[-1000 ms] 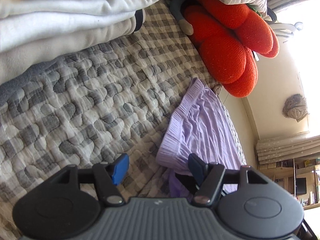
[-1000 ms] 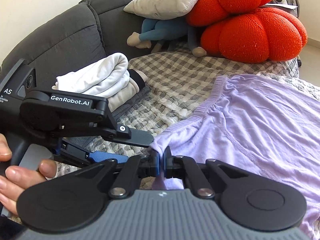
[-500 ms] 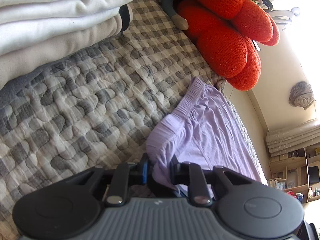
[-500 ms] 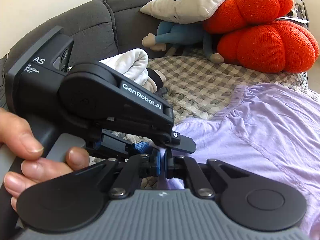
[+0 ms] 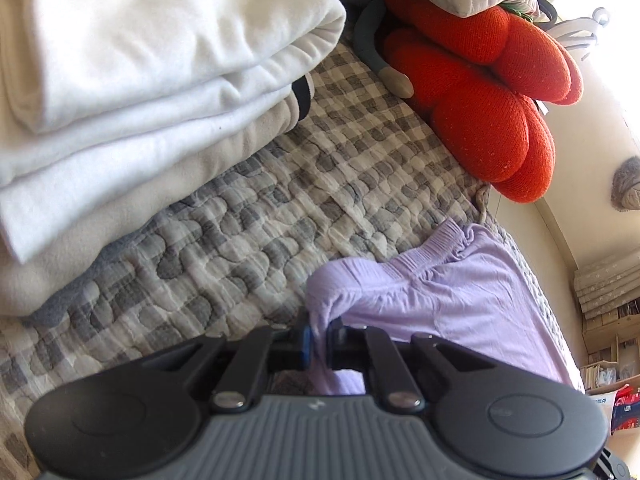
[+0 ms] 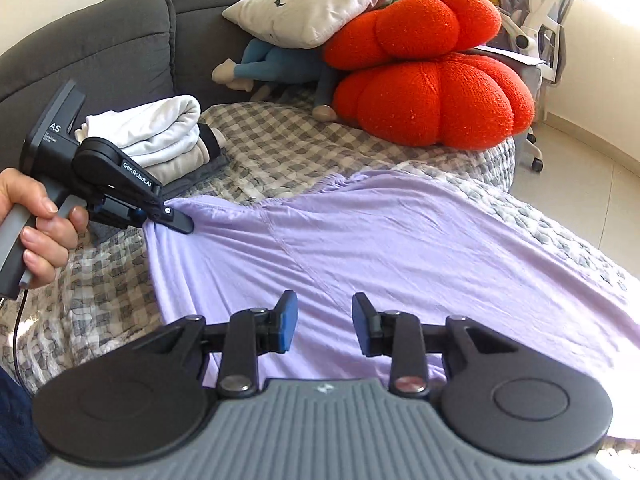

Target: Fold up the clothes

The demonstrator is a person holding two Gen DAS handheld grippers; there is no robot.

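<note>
Folding, early stage. Folded white garments already lie stacked at the sofa's back; the lilac garment lies spread, unfolded, on the grey checked quilt. Left gripper is clamped on its waistband corner; right gripper, jaws opening, holds nothing above the cloth. Orange cushions, a pillow and a pale floor bound the scene.

light: bright daylight from right | glare: blown-out right edge | distortion: fisheye edges | focus: sharp
</note>
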